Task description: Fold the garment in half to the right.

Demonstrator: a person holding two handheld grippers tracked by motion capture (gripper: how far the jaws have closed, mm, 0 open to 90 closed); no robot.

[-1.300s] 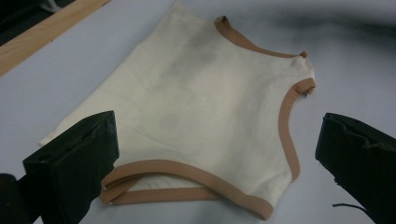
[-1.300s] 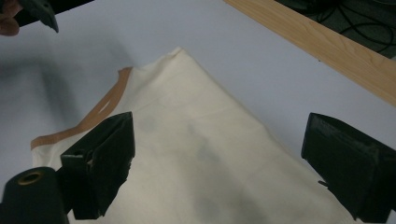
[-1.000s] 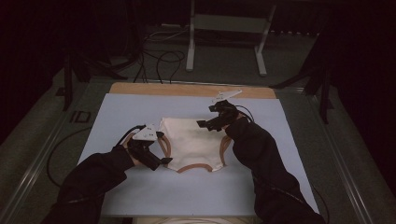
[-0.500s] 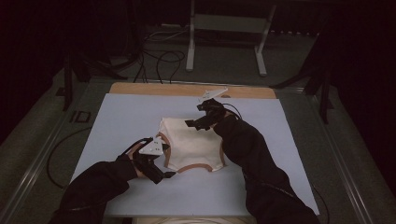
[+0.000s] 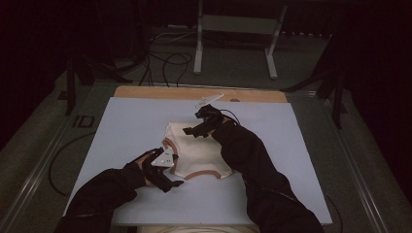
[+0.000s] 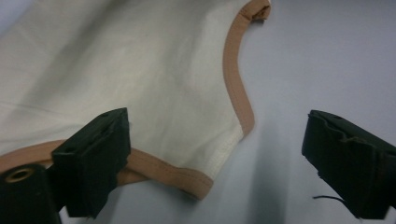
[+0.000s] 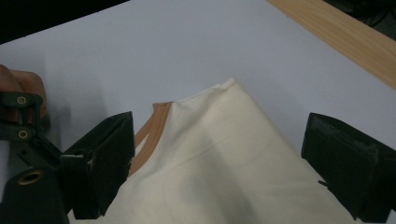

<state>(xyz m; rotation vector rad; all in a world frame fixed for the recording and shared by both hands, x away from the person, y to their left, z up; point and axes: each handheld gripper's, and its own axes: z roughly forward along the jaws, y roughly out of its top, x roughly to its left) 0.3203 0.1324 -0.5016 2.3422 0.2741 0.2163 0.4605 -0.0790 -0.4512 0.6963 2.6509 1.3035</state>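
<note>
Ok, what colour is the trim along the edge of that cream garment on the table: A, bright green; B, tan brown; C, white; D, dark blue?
B: the cream garment has a tan-brown trim along its curved edge, plain in the left gripper view between the open jaws of the left gripper.

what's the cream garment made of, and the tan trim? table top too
Cream garment: looks like thin woven fabric, matte, with soft creases, maybe cotton.
Tan trim: stitched binding tape along the edge, slightly ribbed, seam line visible.
Table top: smooth pale blue-grey sheet, matte, likely laminate or plastic, over a wooden board with visible grain.
</note>
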